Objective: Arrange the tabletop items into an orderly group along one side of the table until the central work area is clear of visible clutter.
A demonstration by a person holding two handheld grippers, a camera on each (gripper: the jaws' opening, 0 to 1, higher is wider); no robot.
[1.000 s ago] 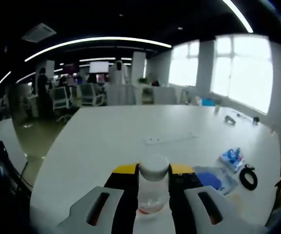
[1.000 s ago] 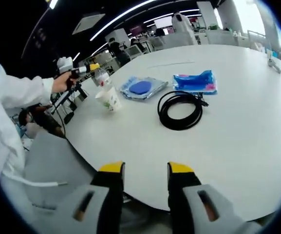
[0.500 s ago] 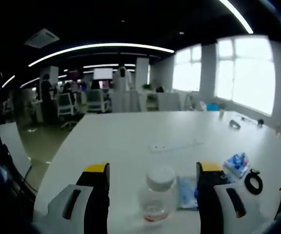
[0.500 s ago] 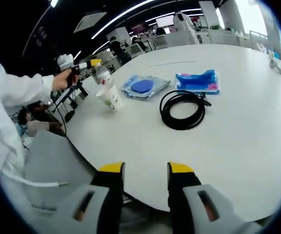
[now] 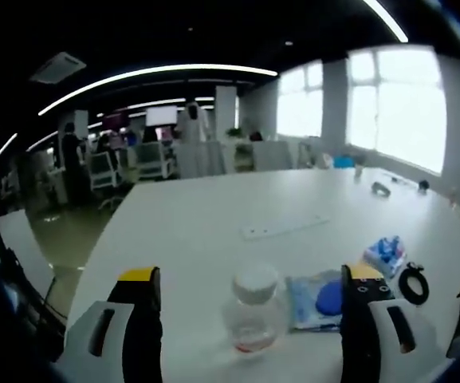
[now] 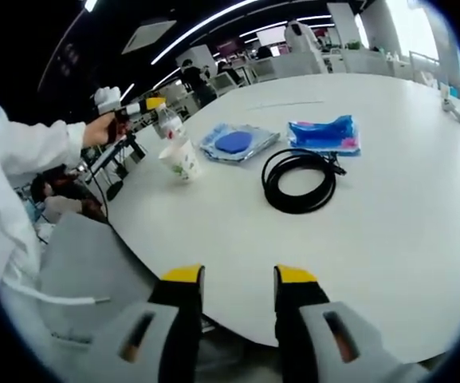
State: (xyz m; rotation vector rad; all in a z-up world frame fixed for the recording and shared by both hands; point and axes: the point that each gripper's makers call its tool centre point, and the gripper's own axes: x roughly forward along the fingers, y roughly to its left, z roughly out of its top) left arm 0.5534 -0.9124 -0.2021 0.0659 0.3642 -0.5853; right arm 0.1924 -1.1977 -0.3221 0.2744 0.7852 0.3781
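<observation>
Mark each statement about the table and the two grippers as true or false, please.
1. The left gripper is shut on the jar. False: its jaws stand wide apart, and the jar stands free between them.
2. The cable lies coiled on the table. True.
3. The jar has no lid. False: a white lid sits on it.
4. The blue pouch lies beside the cup. True.
5. The right gripper holds the cable. False: it holds nothing, near the table edge.

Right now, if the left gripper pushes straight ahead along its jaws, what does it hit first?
Probably the clear plastic jar with the white lid: it stands centred between the open left gripper jaws. Depth is unclear.
</observation>
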